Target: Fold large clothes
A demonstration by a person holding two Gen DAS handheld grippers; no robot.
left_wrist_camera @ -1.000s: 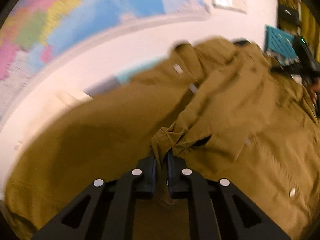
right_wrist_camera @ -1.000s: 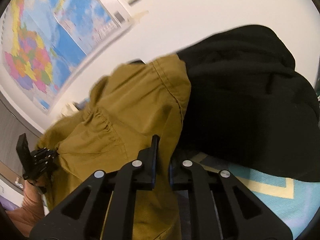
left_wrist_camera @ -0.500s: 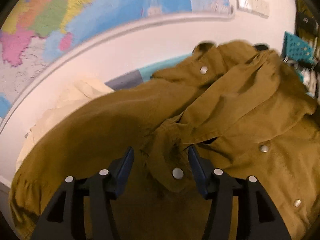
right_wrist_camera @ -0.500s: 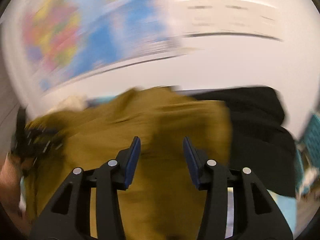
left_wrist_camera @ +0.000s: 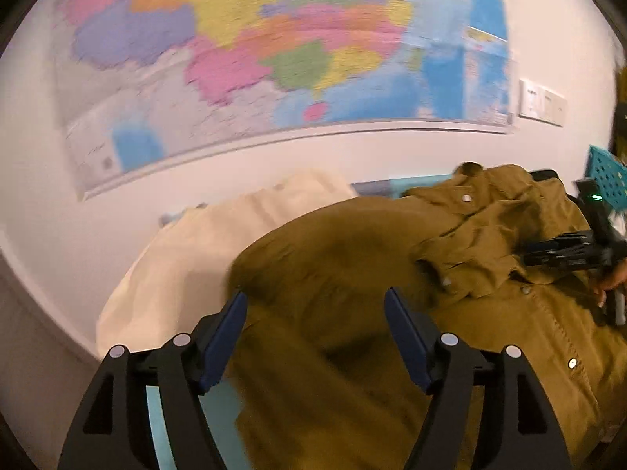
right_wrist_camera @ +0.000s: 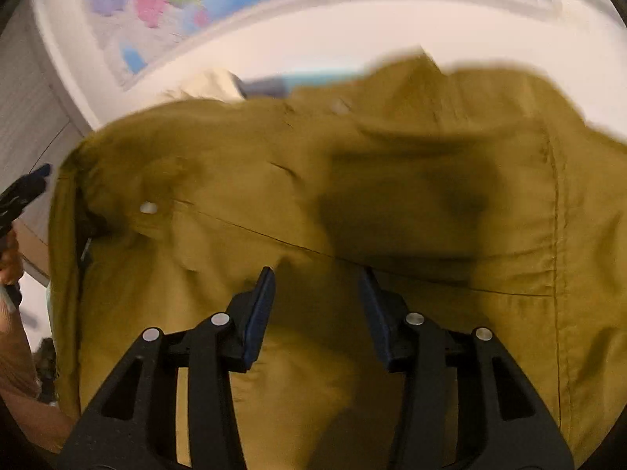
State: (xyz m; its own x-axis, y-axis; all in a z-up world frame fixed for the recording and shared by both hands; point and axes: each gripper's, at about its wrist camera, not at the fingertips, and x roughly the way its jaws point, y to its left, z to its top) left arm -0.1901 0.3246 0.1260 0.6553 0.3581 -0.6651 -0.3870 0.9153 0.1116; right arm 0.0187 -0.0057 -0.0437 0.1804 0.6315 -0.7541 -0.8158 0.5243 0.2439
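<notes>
An olive-brown jacket (left_wrist_camera: 352, 274) with small silver-white snap buttons is seen ahead of and beneath the black fingers (left_wrist_camera: 219, 337), whose pads are dark blue. Beyond the left finger a cream-coloured garment (left_wrist_camera: 203, 243) is shown, lying over a light turquoise surface (left_wrist_camera: 219, 423) glimpsed just below that finger. On the white wall (left_wrist_camera: 352, 152) above the fingertips, a map (left_wrist_camera: 274, 51) is patterned in pink, yellow, orange, green and lilac patches against blue.

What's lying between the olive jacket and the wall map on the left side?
A cream garment, heaped between the olive jacket and the wall under the map; the left wrist view shows it best.
</notes>
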